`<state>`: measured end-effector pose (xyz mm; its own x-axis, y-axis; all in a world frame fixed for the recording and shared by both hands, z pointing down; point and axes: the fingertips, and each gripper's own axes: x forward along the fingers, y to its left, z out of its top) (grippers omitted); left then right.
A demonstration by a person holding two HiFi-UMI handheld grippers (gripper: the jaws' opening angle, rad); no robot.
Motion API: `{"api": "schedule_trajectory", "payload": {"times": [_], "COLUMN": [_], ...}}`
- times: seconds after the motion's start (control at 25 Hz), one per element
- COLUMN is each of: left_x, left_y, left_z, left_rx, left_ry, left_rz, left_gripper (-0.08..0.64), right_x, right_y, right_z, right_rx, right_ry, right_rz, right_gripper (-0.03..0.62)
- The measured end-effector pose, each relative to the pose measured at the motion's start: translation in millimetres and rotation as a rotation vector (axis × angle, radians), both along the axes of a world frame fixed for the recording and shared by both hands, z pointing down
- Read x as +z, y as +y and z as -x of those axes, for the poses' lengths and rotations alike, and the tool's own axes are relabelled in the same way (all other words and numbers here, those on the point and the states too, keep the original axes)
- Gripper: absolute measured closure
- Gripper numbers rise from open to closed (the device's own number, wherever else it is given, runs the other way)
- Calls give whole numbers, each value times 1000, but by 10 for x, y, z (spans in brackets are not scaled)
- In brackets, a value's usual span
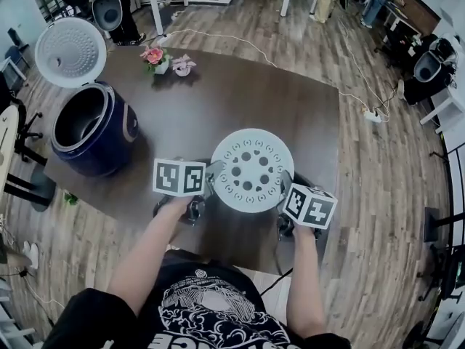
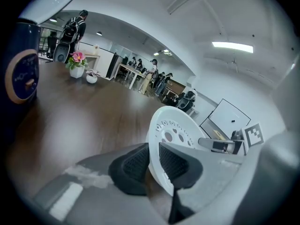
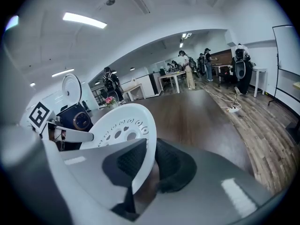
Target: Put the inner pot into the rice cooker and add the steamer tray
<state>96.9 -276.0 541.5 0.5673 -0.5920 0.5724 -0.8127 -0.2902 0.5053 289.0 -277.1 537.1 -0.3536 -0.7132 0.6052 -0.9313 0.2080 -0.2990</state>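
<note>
The white perforated steamer tray (image 1: pixel 251 169) hangs above the dark table (image 1: pixel 232 100), held by its rim on both sides. My left gripper (image 1: pixel 211 182) is shut on the tray's left rim (image 2: pixel 154 161), with a black pad on each face. My right gripper (image 1: pixel 285 187) is shut on the right rim (image 3: pixel 146 165) the same way. The dark blue rice cooker (image 1: pixel 93 128) stands at the table's left end with its white lid (image 1: pixel 70 51) open and a dark pot inside. In the left gripper view the cooker (image 2: pixel 18 74) is at the far left.
A small pot of pink flowers (image 1: pixel 155 57) and a small white pot (image 1: pixel 182 66) stand at the table's far edge. A white cable (image 1: pixel 290 60) runs across the wooden floor behind. Office chairs and desks stand further back, with people in the distance.
</note>
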Motion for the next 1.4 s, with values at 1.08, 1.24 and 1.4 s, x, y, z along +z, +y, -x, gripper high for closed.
{"api": "schedule_trajectory", "payload": {"times": [1.08,1.24,1.4], "left_x": [-1133,-1265,-1434], "left_y": [44,112,167], "left_z": [2077,2297,2506], "left_rx": [-428,-476,-507], "left_ry": [-76,-80,-83], "left_rz": [-228,-253,-285], "left_gripper": [492,492,494], "right_x": [-1115,-1216,-1370], "right_y": [-710,-721,-727], "right_z": [2273,2493,2746], "right_rx": [-436,-470,-511], "right_ry": [-122,-127,-148], "right_rz": [-204,-219,-243], "right_gripper": [540,540,540]}}
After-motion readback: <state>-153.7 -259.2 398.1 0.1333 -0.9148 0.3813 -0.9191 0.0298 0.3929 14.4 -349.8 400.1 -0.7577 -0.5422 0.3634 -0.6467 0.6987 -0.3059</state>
